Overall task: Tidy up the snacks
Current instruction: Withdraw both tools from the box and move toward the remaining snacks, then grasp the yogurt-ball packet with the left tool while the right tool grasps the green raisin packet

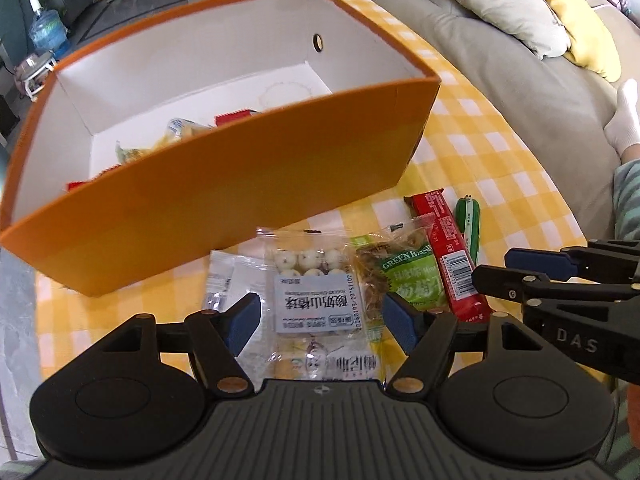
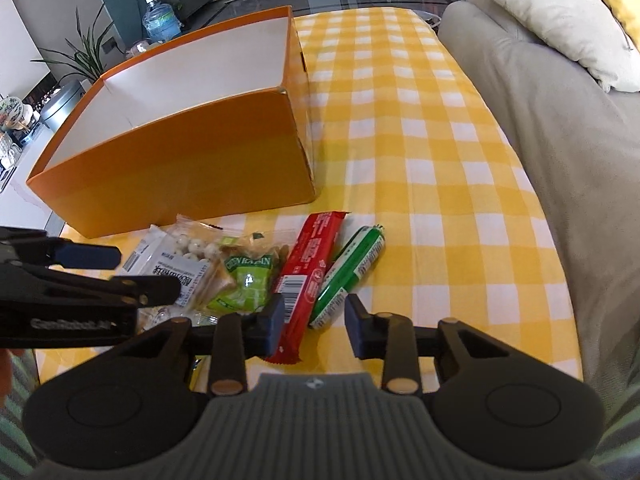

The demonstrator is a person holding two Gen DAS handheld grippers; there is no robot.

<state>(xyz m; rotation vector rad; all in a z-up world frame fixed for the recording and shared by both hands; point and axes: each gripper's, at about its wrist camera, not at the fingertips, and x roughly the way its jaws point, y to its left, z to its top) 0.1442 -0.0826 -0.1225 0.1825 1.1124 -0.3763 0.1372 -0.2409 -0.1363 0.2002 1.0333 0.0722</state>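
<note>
An orange box (image 1: 224, 184) with white inside stands on the yellow checked tablecloth (image 2: 420, 168) and holds several snack packs (image 1: 184, 130). In front of it lie a clear bag of white balls (image 1: 312, 284), a green snack pack (image 1: 408, 276), a red bar (image 1: 452, 256) and a green sausage stick (image 1: 469, 220). My left gripper (image 1: 320, 320) is open, its jaws on either side of the white-ball bag. My right gripper (image 2: 314, 324) is open over the near ends of the red bar (image 2: 308, 264) and the green stick (image 2: 348, 272). The box also shows in the right wrist view (image 2: 192, 160).
A beige sofa (image 2: 560, 160) with cream and yellow cushions runs along the table's right side. A person's socked foot (image 1: 624, 120) rests on it. A water jug (image 2: 160, 20) and plants stand beyond the table at the back left.
</note>
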